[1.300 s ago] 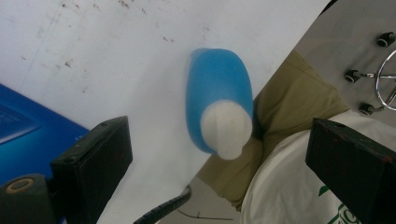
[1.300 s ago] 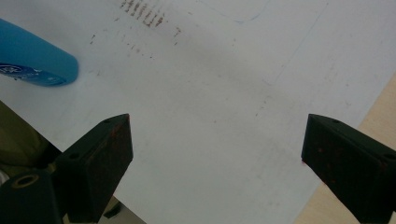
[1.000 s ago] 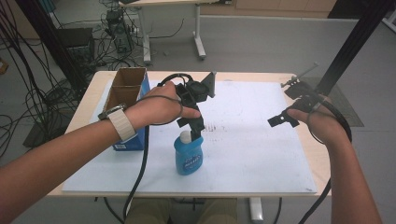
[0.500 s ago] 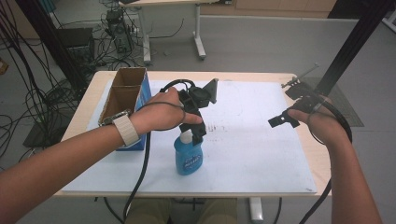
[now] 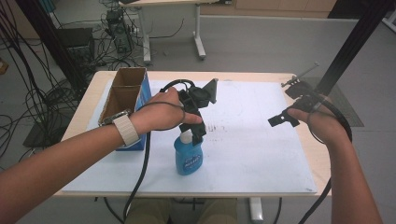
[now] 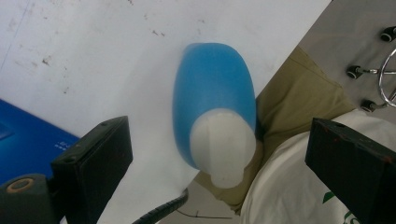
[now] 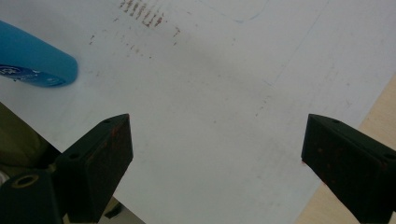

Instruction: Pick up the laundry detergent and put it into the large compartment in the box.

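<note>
A blue bottle [image 5: 188,158] with a white cap [image 6: 223,144] stands upright on the white paper sheet [image 5: 252,140] near the table's front. My left gripper [image 5: 194,132] hangs just above it and points down, open. In the left gripper view its jaws [image 6: 219,135] stand wide on either side of the cap without touching the bottle [image 6: 212,84]. My right gripper [image 5: 287,105] is held open above the right part of the sheet, with nothing between its fingers [image 7: 217,135]. In the right gripper view the bottle's base [image 7: 32,58] shows far left.
An open cardboard box with blue sides [image 5: 123,95] stands at the sheet's left edge, close to my left forearm. Faint reddish marks [image 7: 140,11] lie mid-sheet. The wooden table edge [image 5: 313,154] runs along the right. Cables trail off the front edge.
My left hand has shifted a little to the right and lower over the bottle. The bottle and my right gripper have stayed put.
</note>
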The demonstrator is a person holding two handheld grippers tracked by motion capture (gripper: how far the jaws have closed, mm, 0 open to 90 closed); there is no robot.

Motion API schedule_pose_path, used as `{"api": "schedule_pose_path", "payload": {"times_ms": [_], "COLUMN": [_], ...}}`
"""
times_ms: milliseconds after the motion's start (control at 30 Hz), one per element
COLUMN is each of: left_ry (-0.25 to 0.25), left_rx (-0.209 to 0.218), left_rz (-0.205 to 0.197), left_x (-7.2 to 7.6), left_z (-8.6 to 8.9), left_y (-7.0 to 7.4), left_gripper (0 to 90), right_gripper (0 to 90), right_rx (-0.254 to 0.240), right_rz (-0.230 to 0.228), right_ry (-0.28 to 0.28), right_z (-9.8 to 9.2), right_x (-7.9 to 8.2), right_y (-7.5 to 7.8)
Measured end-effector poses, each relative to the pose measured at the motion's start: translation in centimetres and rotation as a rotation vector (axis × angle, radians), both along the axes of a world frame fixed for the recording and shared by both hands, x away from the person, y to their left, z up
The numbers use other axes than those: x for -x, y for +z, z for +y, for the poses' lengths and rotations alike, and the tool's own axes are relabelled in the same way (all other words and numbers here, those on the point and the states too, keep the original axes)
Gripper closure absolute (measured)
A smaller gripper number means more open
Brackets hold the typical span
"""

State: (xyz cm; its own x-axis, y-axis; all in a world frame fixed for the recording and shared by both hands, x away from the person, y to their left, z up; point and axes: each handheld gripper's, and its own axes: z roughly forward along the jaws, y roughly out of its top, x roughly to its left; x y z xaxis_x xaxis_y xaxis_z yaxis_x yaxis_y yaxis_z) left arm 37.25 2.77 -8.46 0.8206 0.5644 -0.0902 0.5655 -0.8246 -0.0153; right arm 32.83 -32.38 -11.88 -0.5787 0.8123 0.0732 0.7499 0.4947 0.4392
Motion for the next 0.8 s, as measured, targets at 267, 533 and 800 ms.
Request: {"api": "schedule_pose_path", "payload": {"times_ms": [267, 533, 800], "left_ry": [0.007, 0.006, 0.005], "left_rx": [0.003, 0.004, 0.005], "left_rz": [0.002, 0.001, 0.003], "left_x": [-0.06, -0.08, -0.04], "left_z": [0.26, 0.31, 0.23], "left_y": [0.08, 0.09, 0.09], "left_gripper": [7.8, 7.8, 7.8], "right_gripper": [8.7, 8.7, 8.7], "right_rx": [0.001, 0.002, 0.002], "right_rz": [0.0, 0.0, -0.002], "right_ry": [-0.003, -0.004, -0.005], "right_z": [0.01, 0.03, -0.07], "right_x": [0.0, 0.02, 0.16], "right_y": [0.1, 0.09, 0.14]}}
